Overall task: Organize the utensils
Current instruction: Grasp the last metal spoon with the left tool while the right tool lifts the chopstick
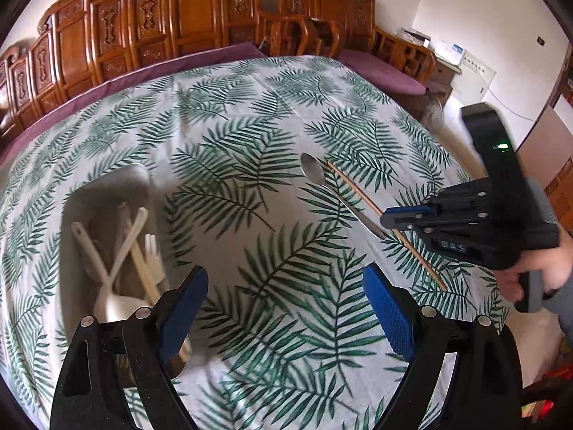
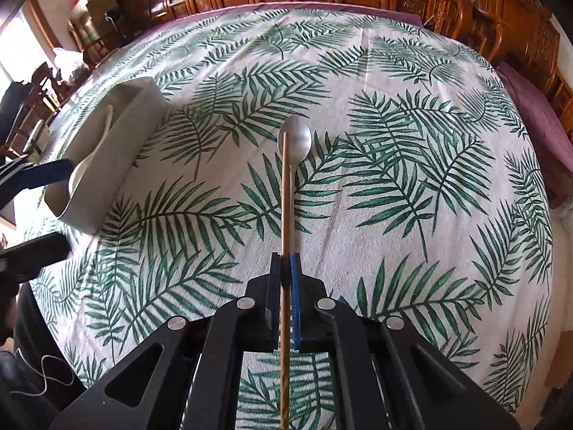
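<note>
almost no readable text

the only lettering that can be half made out is a small raised mark on the black body of the right gripper [image 1: 388, 221], seen from the left wrist camera; it looks like "das", though the blur makes that uncertain. a white box [image 1: 453, 53] and a white panel [image 1: 478, 73] by the far wall carry dark printed marks, too small and soft to read. the right wrist view shows no writing.

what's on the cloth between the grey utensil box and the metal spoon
Nothing: in both wrist views only bare leaf-print tablecloth lies between the grey box and the metal spoon.
</note>
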